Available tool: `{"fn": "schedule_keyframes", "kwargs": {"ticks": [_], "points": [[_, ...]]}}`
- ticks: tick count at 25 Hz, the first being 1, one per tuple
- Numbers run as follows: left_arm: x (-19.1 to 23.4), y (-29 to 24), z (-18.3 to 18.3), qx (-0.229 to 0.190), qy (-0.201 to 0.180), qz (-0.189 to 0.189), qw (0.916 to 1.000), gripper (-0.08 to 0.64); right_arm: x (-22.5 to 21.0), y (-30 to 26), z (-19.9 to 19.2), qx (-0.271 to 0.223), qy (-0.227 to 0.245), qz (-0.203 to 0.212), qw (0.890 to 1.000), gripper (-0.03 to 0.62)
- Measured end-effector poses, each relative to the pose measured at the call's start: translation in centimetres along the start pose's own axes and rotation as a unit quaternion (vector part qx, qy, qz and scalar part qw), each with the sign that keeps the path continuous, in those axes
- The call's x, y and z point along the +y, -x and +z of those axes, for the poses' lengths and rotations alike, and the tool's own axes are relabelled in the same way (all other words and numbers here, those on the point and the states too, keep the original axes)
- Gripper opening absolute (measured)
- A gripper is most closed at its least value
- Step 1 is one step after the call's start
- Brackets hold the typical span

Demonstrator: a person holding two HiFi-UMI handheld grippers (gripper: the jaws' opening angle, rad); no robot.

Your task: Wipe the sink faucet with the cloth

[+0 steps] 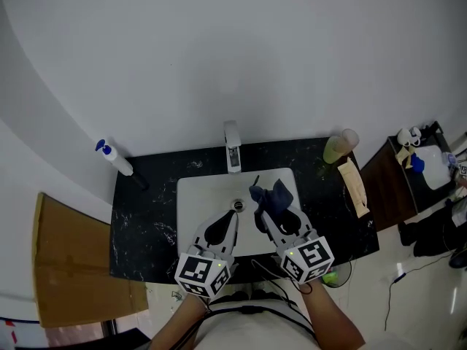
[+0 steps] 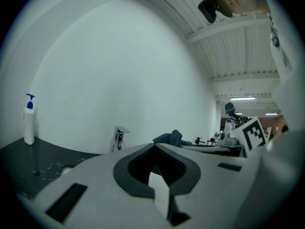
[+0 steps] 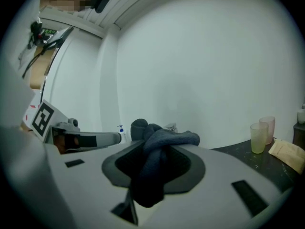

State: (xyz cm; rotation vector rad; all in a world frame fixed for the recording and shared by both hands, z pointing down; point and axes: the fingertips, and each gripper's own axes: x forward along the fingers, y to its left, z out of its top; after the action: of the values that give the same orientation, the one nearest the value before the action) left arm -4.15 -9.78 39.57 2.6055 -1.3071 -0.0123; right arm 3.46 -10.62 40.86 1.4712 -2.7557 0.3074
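My right gripper pinched the dark blue cloth over the white sink, short of the faucet. Beside it, my left gripper hovered with jaws pressed together, empty.

Your left gripper and right gripper: pale grey shells, each with a black teardrop recess behind the jaws. Each ends in a white cube printed with black square markers. Black cables trail by your wrists.
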Motion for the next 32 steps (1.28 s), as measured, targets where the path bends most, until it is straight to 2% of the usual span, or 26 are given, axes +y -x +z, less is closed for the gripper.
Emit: {"fn": "schedule_keyframes", "kwargs": {"ticks": [10, 14, 24, 28, 32], "points": [[-1.4, 0.4, 0.3, 0.0, -0.003, -0.023, 0.9997, 0.0, 1.0, 2.7, 1.7, -0.006, 0.022, 0.0, 1.0, 0.123], [-2.7, 0.3, 0.1, 0.0, -0.008, -0.043, 0.999, 0.0, 1.0, 5.7, 1.5, -0.004, 0.028, -0.02, 0.999, 0.123], [-6.0, 1.0, -2.4, 0.014, -0.005, -0.089, 0.9959, 0.0, 0.7, 12.2, -2.3, 0.02, 0.024, -0.09, 0.995, 0.123], [-7.4, 1.8, -2.9, 0.019, -0.001, -0.086, 0.9961, 0.0, 0.6, 13.6, -4.5, 0.036, 0.023, -0.095, 0.995, 0.123], [-9.2, 2.4, -2.8, 0.015, -0.007, -0.074, 0.9971, 0.0, -0.9, 14.8, -8.2, 0.062, 0.035, -0.105, 0.992, 0.123]]}}
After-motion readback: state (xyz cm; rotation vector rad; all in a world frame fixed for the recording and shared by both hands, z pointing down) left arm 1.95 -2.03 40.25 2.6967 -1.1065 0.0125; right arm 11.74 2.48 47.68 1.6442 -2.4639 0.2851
